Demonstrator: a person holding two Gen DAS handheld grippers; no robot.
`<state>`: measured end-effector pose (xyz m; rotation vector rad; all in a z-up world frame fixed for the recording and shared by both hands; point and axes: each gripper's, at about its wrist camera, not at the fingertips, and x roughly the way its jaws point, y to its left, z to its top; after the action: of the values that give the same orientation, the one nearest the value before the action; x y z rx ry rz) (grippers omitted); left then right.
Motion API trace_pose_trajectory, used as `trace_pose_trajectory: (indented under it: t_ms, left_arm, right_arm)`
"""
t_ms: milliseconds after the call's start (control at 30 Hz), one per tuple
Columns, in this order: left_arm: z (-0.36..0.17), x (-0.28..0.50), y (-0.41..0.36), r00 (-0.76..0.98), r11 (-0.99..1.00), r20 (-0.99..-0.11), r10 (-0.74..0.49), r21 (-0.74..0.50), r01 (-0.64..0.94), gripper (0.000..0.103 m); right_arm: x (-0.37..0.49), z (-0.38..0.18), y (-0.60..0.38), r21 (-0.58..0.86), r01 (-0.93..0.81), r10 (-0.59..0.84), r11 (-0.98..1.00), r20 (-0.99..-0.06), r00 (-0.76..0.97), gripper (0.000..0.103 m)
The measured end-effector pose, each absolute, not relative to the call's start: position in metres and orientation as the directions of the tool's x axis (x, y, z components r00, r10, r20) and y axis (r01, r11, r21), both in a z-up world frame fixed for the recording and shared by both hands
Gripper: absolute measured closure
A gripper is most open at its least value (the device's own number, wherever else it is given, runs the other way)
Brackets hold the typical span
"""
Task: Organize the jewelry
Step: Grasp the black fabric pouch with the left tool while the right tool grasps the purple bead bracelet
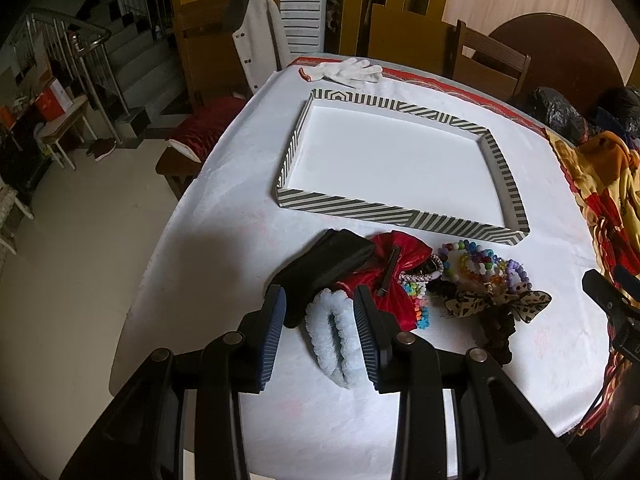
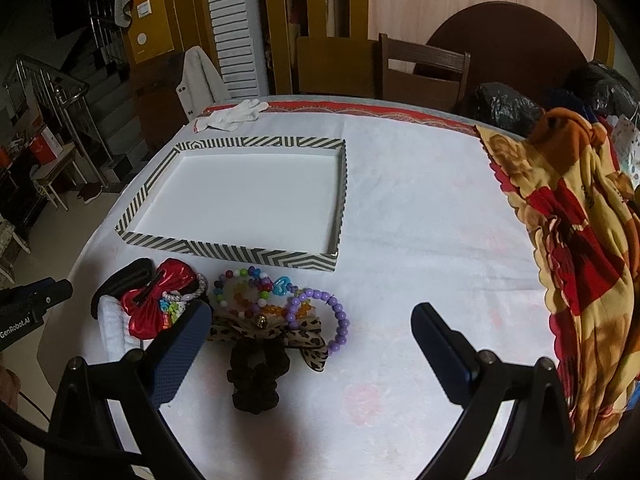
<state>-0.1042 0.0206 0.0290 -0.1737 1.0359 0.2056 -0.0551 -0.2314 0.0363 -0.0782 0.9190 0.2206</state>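
Left wrist view. Table [image 1: 192, 264], white cloth. Tray [image 1: 344, 204], striped rim, white floor, nothing in it, at mid-table. White glove [image 1: 352, 70] at the far edge, beyond the tray. Jewelry pile just near of the tray: black pouch [image 1: 320, 268] at left; red bow [image 1: 384, 276] beside it, a dark clip lying across it; fluffy white scrunchie [image 1: 332, 340] nearest the camera; bead bracelets [image 1: 480, 264] to the right; leopard bow [image 1: 500, 302] near of the beads; dark scrunchie [image 1: 500, 336] under the leopard bow. Left gripper [image 1: 320, 300]: jaws apart, one finger on each side of the white scrunchie, close to it; whether the pads touch it cannot be told. Nothing is clamped. Patterned blanket [image 1: 600, 184] at the right table edge. Right gripper [image 1: 612, 300] enters at far right; only part shows.

Right wrist view. Tray [image 2: 224, 250] lies left of centre, far of the pile. Glove [image 2: 232, 116] at the far left corner. Pile just near of the tray: pouch [image 2: 124, 280] and red bow [image 2: 160, 300] at left, white scrunchie [image 2: 112, 332] at the pile's left near corner, bead bracelets [image 2: 248, 292] in the middle, purple bracelet [image 2: 336, 316] at right, leopard bow [image 2: 280, 332] and dark scrunchie [image 2: 256, 376] nearest. Right gripper [image 2: 312, 320]: jaws spread wide, empty, left finger [image 2: 180, 352] beside the pile's near left, right finger over bare cloth. Blanket [image 2: 580, 240] heaped at right. Left gripper's body [image 2: 28, 304] shows at the left edge.
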Motion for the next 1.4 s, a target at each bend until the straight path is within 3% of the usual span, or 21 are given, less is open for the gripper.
trace_pose_trajectory:
  t_ms: [533,1100,1400]
  left_arm:
    - [0.018,-0.099,0.034,0.461,0.962,-0.886,0.058,-0.074,-0.262,0.062]
    - [-0.015,-0.063,0.061,0.374,0.953,-0.915,-0.151,-0.235,-0.191,0.062]
    - [-0.037,-0.033,0.053,0.305,0.963,-0.931,-0.202,-0.246,-0.112,0.062]
  right_arm:
    - [-0.048,0.025,-0.235,0.034,-0.222,0.156,0.974,-0.815,0.558,0.001]
    - [-0.026,-0.017,-0.273,0.115,-0.173,0.186,0.978,-0.858,0.478,0.002]
    - [0.002,-0.051,-0.267,0.116,-0.171,0.178,0.978,-0.893,0.413,0.026]
